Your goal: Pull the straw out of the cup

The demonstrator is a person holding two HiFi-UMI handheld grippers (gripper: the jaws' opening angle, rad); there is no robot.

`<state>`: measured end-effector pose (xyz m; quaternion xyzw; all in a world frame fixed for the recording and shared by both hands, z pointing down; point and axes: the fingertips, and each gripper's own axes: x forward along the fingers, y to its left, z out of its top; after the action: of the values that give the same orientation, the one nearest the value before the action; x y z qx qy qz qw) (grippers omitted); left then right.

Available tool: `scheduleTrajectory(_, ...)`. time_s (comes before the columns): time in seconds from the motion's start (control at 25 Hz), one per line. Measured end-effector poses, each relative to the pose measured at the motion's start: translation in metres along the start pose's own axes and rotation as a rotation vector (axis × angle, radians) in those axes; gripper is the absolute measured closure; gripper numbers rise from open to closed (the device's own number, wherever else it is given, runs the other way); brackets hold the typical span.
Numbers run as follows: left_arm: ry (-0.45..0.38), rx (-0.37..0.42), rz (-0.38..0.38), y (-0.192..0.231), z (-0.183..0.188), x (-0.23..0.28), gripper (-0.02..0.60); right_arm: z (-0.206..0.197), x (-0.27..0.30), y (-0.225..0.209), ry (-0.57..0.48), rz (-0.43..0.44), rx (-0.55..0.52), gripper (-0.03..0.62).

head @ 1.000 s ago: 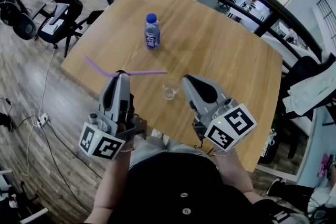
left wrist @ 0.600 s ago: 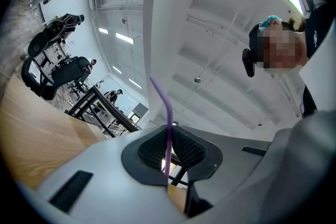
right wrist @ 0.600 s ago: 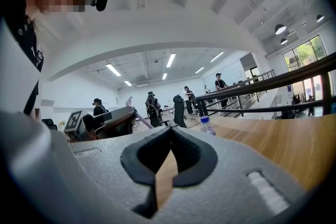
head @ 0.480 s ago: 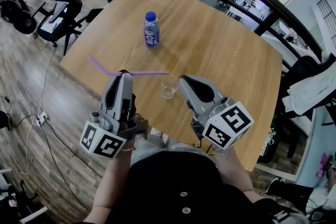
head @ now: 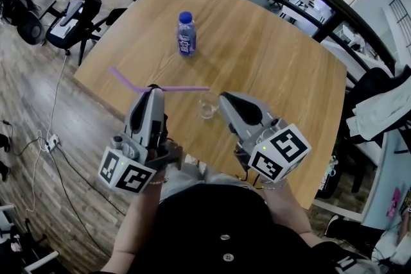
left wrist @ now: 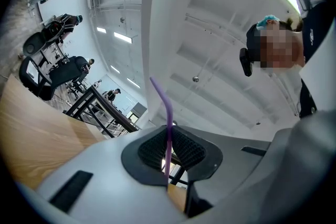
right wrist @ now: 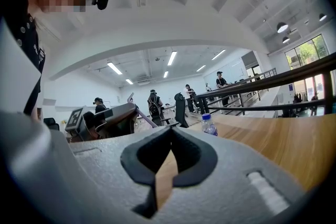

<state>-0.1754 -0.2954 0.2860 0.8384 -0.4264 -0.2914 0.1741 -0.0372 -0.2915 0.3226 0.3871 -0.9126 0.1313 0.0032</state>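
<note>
Left gripper (head: 152, 91) is closed on the thin purple plastic straw (head: 186, 89), which has moved only slightly to the right. Right gripper (head: 226, 98) is closed on nothing. Just beyond, the small clear cup (head: 207, 107) stands without the straw on the wooden counter (head: 270, 61), so the pull seems done.

No word, brand or number can be read. The bottle (head: 185, 35), toward 12 o'clock on the table (head: 270, 61), bears a label, but its print is too small to make out. The marker cube (head: 125, 171) on the left gripper (head: 152, 90), at 7 o'clock in the head view, and the marker cube (head: 279, 152) on the right gripper (head: 225, 99), at 5 o'clock, show only black-and-white square patterns, with no letters or digits.
</note>
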Motion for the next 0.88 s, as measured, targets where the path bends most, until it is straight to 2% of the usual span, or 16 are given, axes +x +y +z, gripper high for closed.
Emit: scheduleTrajectory(0.88,-0.004,0.000,0.009,0.0029,-0.0028,-0.0028,0.540,-0.0052,0.0022,0.0012,0.012,0.011,-0.013,0.596)
